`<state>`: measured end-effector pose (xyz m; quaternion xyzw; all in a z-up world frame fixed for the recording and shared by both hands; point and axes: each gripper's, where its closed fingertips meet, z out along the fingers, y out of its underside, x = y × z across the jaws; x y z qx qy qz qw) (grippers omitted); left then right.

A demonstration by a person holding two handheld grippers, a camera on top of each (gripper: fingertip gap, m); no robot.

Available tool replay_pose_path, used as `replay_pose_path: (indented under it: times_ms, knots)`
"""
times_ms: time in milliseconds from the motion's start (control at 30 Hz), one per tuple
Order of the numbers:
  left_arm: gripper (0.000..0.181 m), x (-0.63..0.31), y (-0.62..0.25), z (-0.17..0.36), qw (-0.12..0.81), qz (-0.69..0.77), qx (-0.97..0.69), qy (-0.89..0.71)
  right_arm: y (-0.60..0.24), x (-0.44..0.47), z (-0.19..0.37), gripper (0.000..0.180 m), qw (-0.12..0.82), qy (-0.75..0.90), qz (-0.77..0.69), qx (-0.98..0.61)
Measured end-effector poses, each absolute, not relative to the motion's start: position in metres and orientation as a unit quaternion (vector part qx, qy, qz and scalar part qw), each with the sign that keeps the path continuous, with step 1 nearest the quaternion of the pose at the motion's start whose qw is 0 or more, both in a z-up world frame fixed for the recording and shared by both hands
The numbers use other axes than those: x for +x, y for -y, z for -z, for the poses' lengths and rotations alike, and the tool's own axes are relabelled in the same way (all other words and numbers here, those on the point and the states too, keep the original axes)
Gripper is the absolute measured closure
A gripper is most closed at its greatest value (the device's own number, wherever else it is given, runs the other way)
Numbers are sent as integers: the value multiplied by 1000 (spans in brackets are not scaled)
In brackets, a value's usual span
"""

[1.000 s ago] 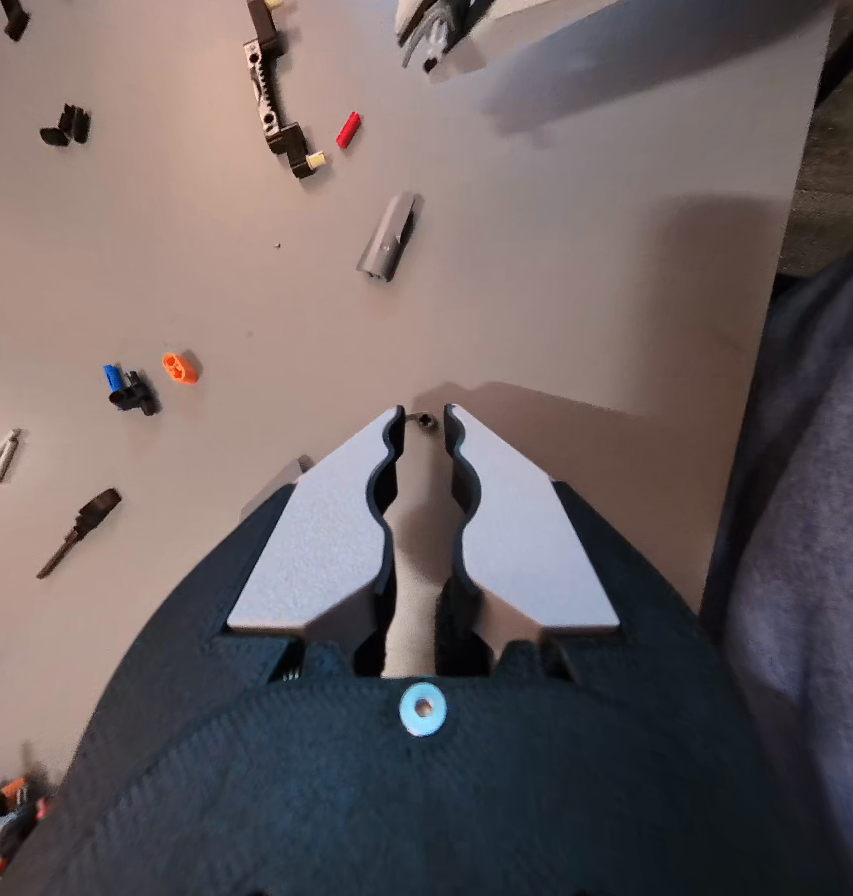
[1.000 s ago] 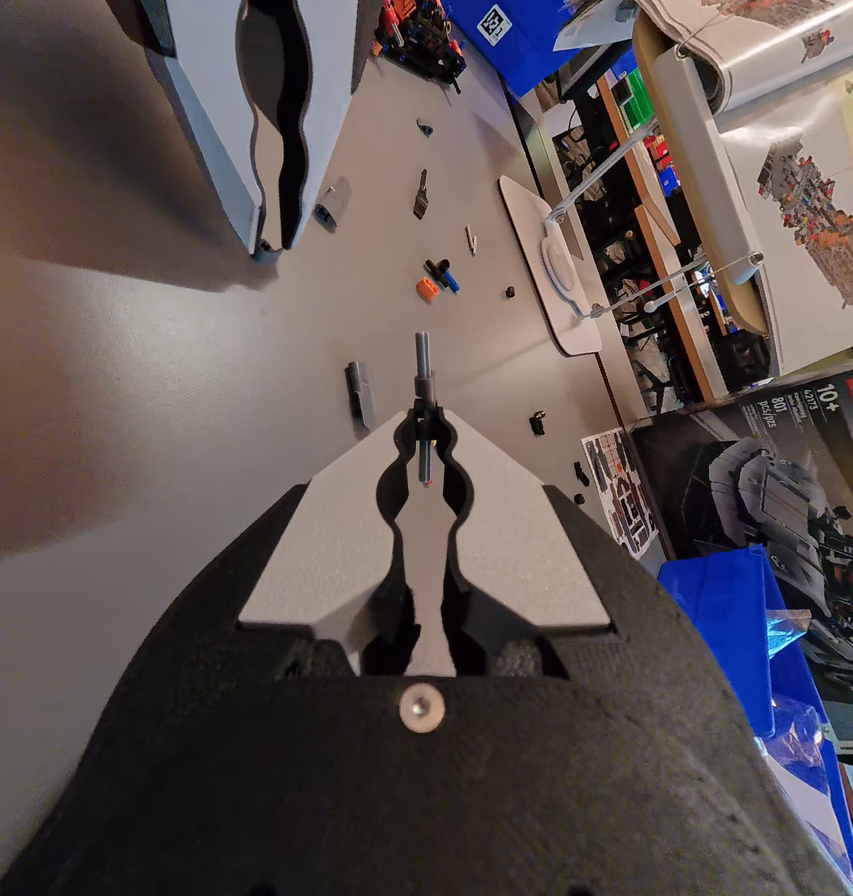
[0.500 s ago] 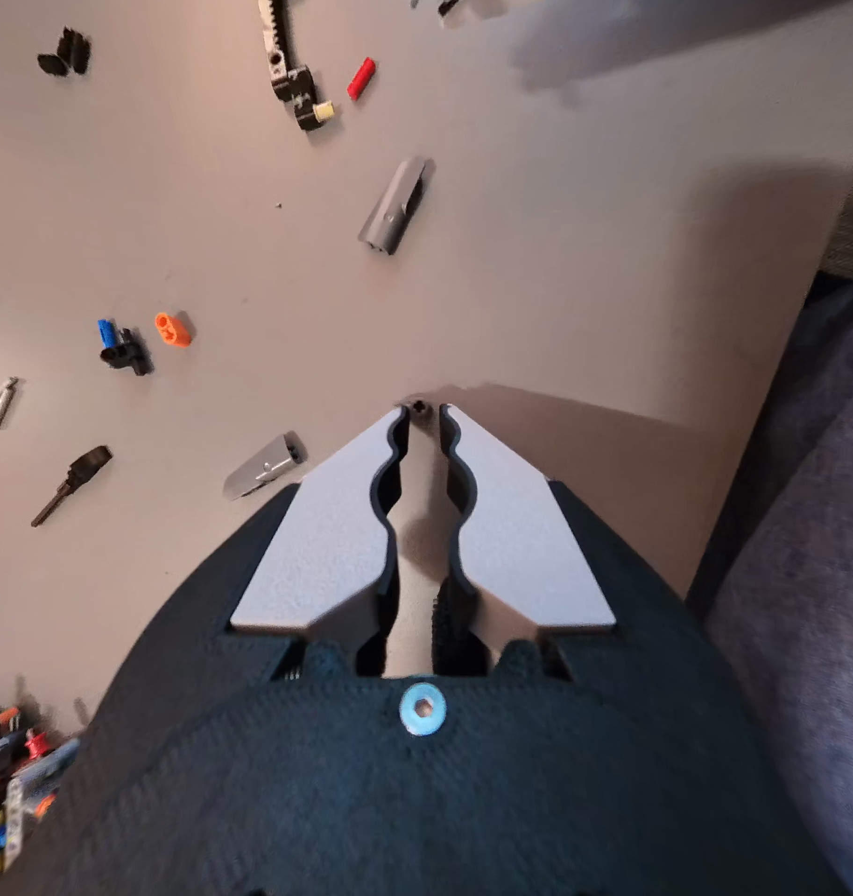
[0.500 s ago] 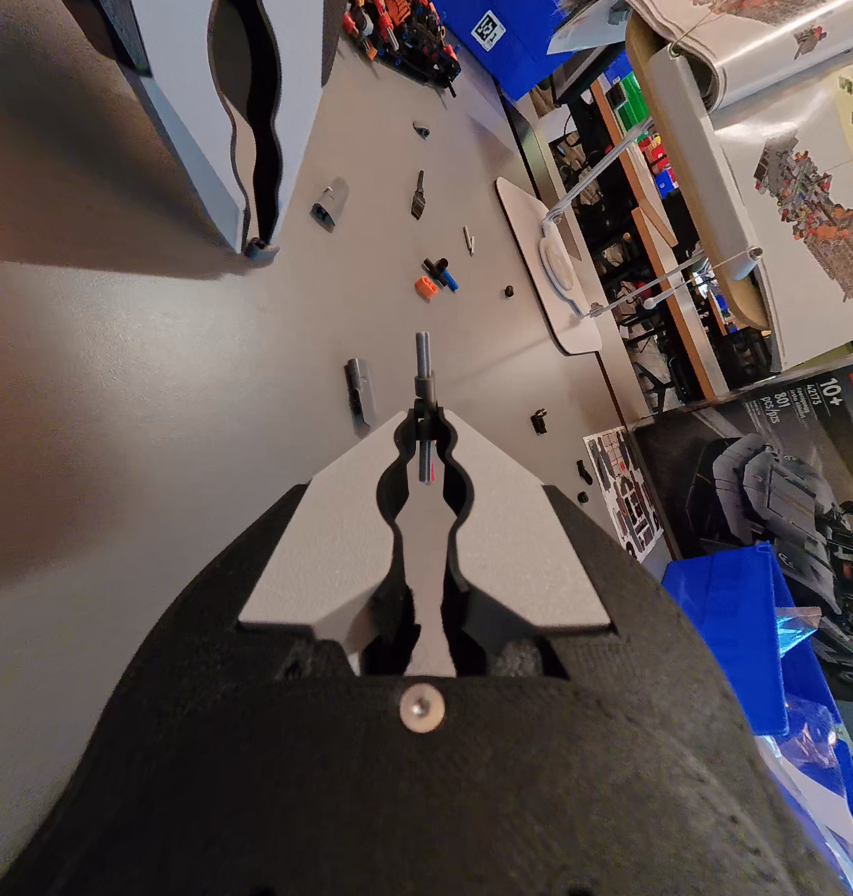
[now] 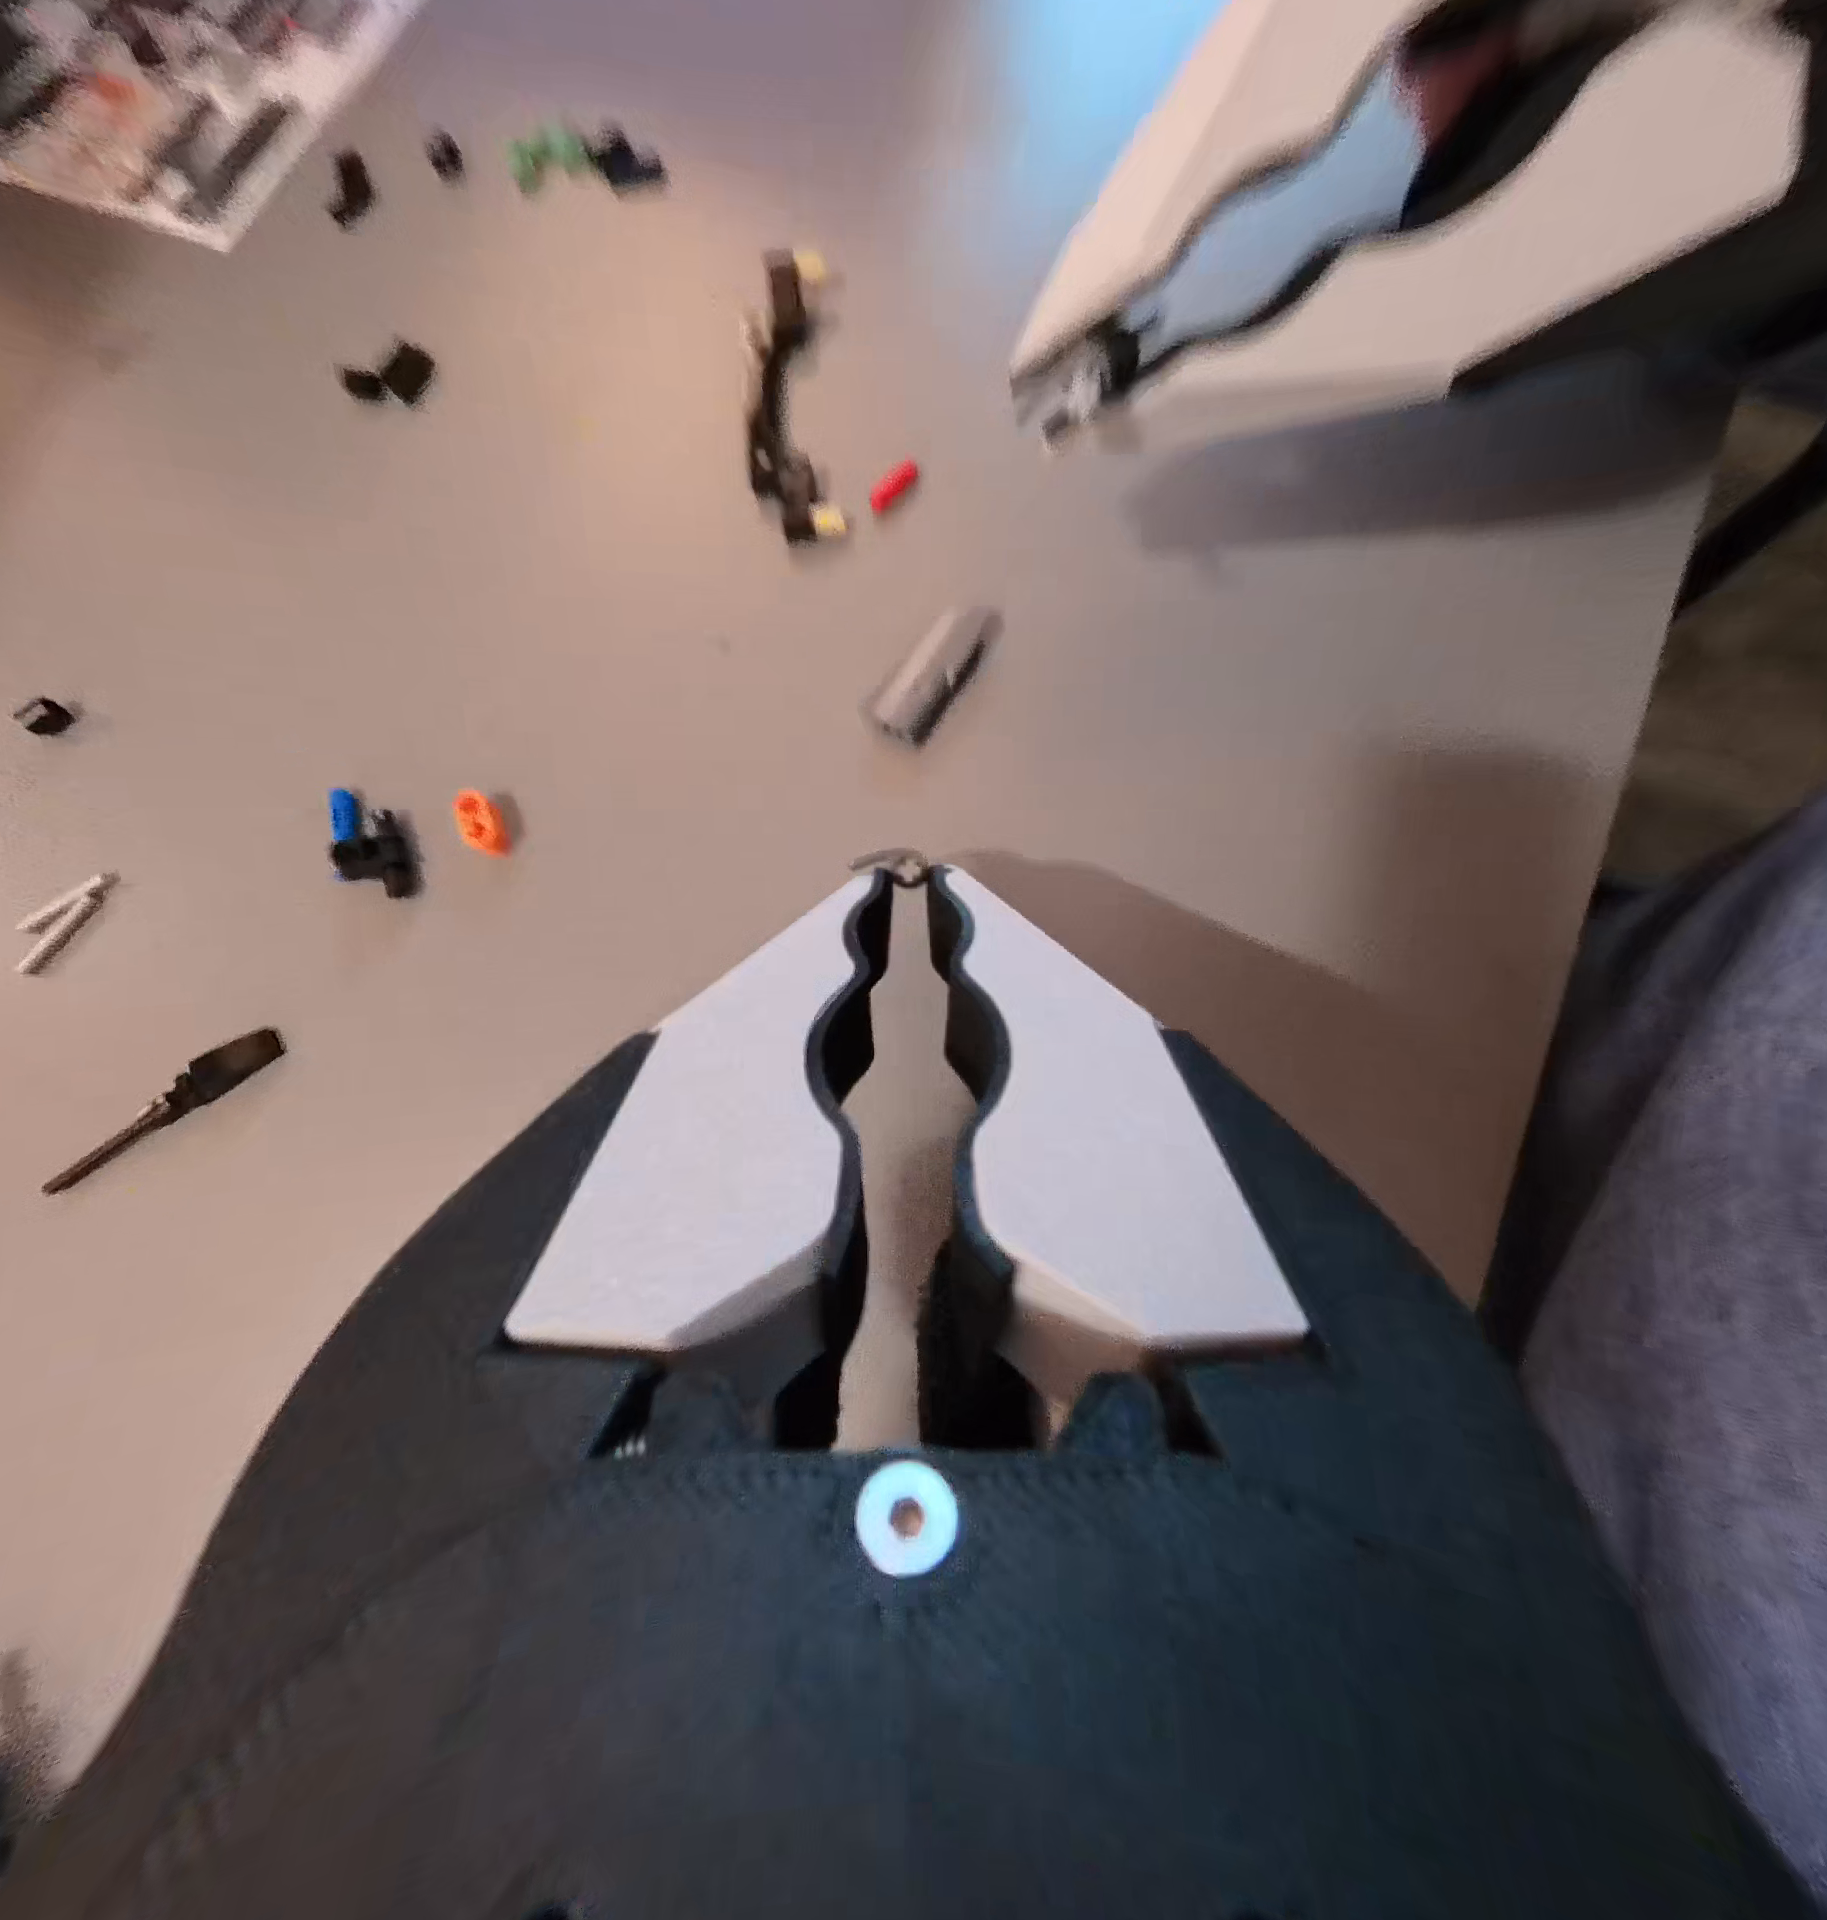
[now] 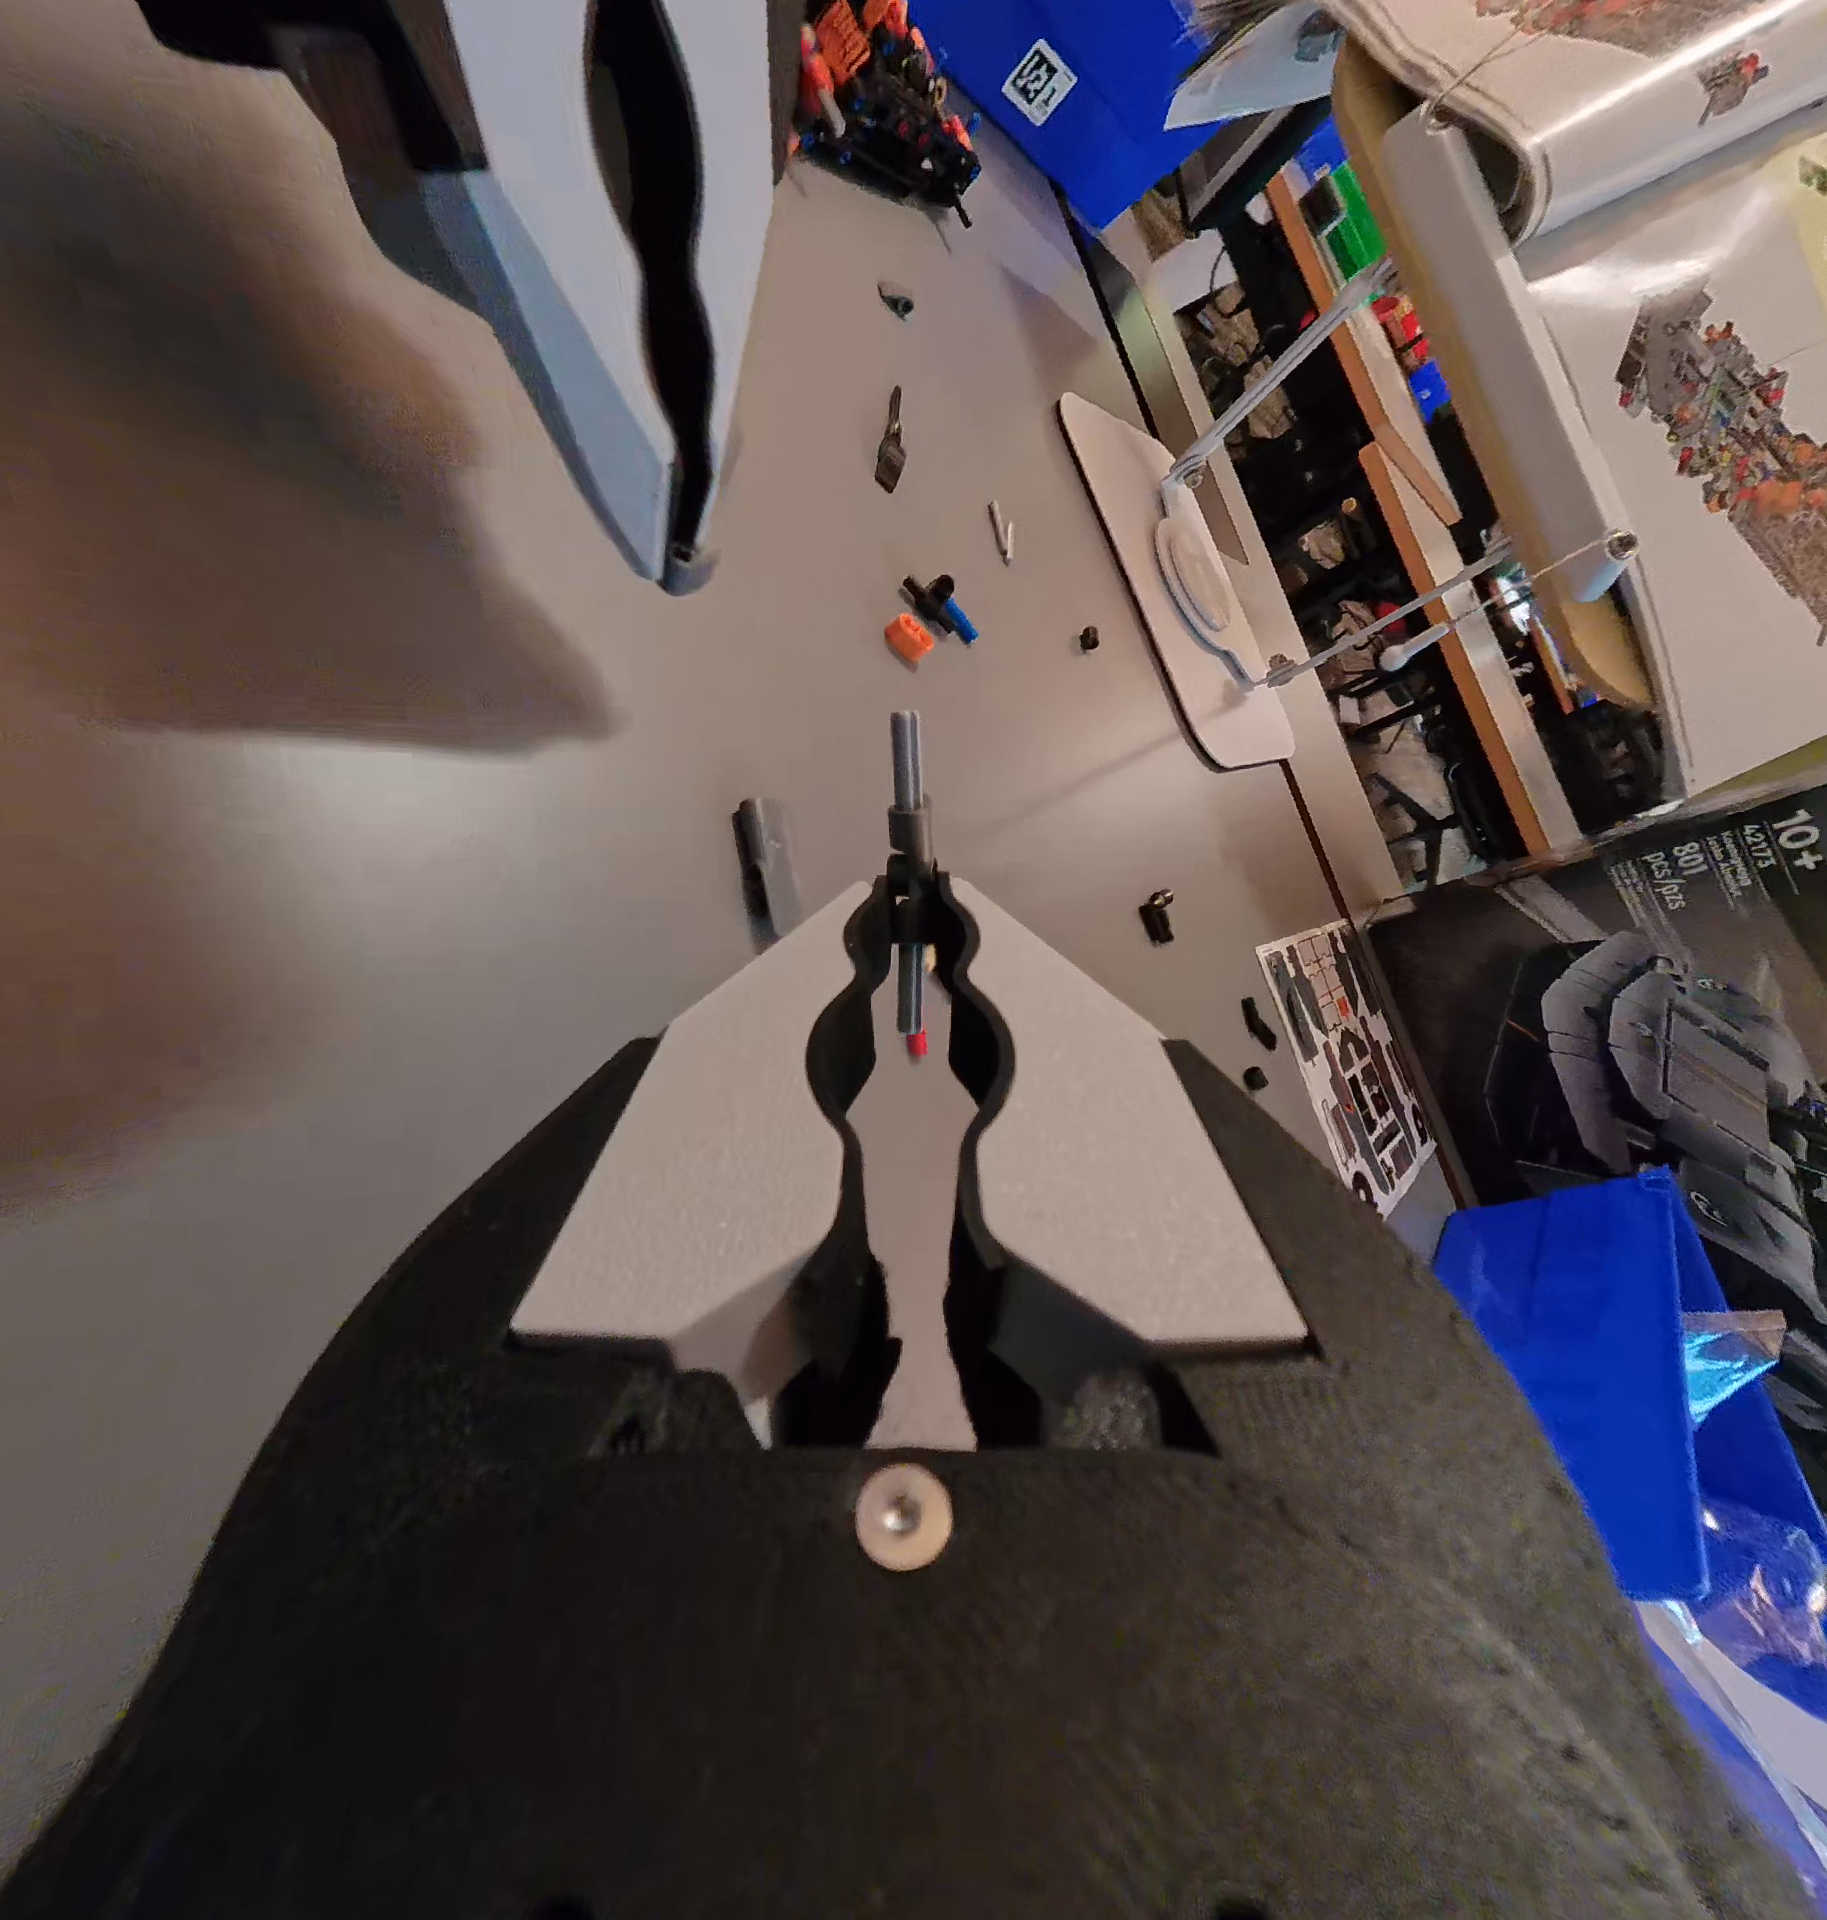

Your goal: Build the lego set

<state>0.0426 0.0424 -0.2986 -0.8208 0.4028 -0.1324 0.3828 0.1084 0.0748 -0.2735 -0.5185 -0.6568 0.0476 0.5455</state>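
Small bush pinched, axle assembly held ready.

A tiny grey bush (image 5: 896, 871) is clenched in the left gripper (image 5: 901, 878); a grey axle assembly (image 6: 909, 831) is grasped by the right gripper (image 6: 911, 904) above the surface (image 5: 576, 623). Judged next: bush aligned onto axle tip.

The right gripper (image 6: 914, 894) pinches a grey axle (image 6: 907, 790) at its fingertips through a black connector; the axle runs along the jaws, its far end sticking out past them and its near end, beside a red bit, lying in the gap between them. Just left of the jaws a grey beam (image 6: 763, 868) lies on the table (image 6: 369, 1039). Ahead of the axle sit an orange piece (image 6: 908, 636) and a blue-and-black pin (image 6: 945, 608). Up and left, the left gripper (image 6: 683, 556) points down at the table with a small grey part at its tips. To the right stand a lego box (image 6: 1657, 1039) and a blue bag (image 6: 1574, 1382).
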Motion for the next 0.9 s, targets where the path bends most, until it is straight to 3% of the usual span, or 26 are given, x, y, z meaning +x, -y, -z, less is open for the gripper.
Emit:
replay_pose_path:
  times_ms: [33,200,367,900]
  knots:
    - [176,45,-46,288,404,158,-815,-385,-75,105,269,175,548,654,-54,-519]
    - [176,58,-58,222,506,314,-742,-307,-77,82,237,175,573,634,-88,-512]
    - [176,48,-67,179,574,378,-679,-259,-87,62,204,175,599,607,-93,-514]
    - [177,33,-82,155,624,361,-651,-239,-105,38,183,175,610,614,-33,-500]
